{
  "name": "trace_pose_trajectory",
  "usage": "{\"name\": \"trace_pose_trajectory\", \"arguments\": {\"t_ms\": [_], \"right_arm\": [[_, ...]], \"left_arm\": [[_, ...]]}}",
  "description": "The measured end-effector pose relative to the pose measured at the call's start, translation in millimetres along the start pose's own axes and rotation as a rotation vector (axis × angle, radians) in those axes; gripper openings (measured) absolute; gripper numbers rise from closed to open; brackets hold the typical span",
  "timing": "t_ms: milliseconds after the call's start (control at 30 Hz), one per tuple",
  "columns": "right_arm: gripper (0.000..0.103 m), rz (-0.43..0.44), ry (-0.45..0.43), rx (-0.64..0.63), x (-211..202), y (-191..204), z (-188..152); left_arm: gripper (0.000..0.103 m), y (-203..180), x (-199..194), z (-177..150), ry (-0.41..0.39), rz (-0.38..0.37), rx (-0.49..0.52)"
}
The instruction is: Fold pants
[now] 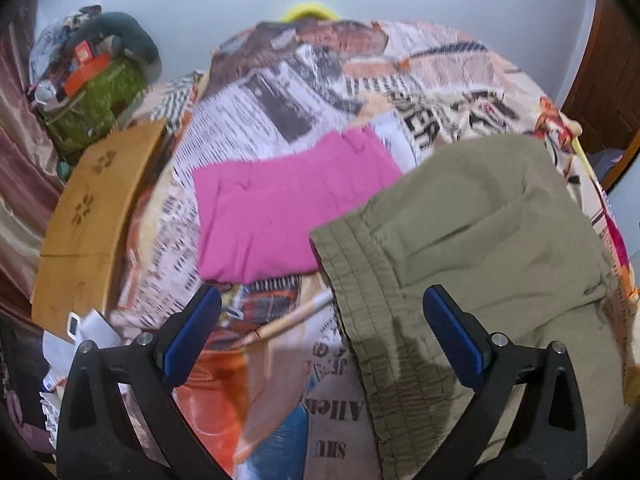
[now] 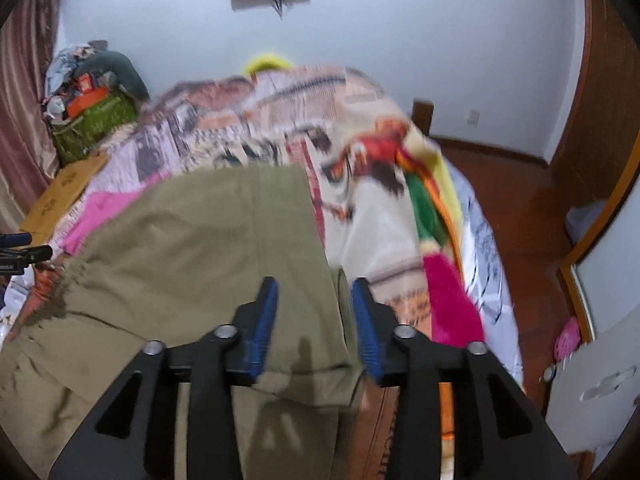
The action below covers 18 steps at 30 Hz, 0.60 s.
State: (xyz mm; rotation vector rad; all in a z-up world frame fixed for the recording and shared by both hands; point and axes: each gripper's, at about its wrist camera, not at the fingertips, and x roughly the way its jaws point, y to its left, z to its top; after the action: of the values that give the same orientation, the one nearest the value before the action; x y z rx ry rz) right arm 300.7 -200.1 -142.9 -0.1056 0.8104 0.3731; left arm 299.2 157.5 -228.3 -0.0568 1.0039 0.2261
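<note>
- One bed (image 1: 256,128) with a newspaper-print cover fills both views.
- Olive pants (image 1: 472,240) lie folded at 4 o'clock on it.
- Pink cloth (image 1: 280,208) lies at 10 o'clock from the pants, touching them.
- Left gripper (image 1: 322,320) spread wide, empty.
- Right gripper (image 2: 314,316) parted over the pants' edge, gripping nothing.

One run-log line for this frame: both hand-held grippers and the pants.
left hand-held gripper: open, empty | right hand-held gripper: open, above cloth | olive pants: folded on bed, released | pink garment: folded alongside

Bedspread (image 1: 280,128) beyond bare; pink garment (image 1: 280,208) blocks left — box (image 1: 96,216) too.
</note>
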Motion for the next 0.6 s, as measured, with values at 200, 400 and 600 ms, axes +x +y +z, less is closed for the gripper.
{"name": "trace_pose_trajectory", "arguments": {"t_ms": [200,400,600], "right_arm": [[0.057,0.039,-0.070,-0.010,-9,10,30],[0.062,0.037,-0.074,-0.025,18,13,53],[0.062,0.016,-0.019,-0.025,68,7,63]], "left_arm": [[0.103,8,-4,22,-0.044,0.010,0.001],[0.103,19,22,42,-0.028,0.017,-0.032],[0.103,16,65,49,0.034,0.007,-0.035]]}}
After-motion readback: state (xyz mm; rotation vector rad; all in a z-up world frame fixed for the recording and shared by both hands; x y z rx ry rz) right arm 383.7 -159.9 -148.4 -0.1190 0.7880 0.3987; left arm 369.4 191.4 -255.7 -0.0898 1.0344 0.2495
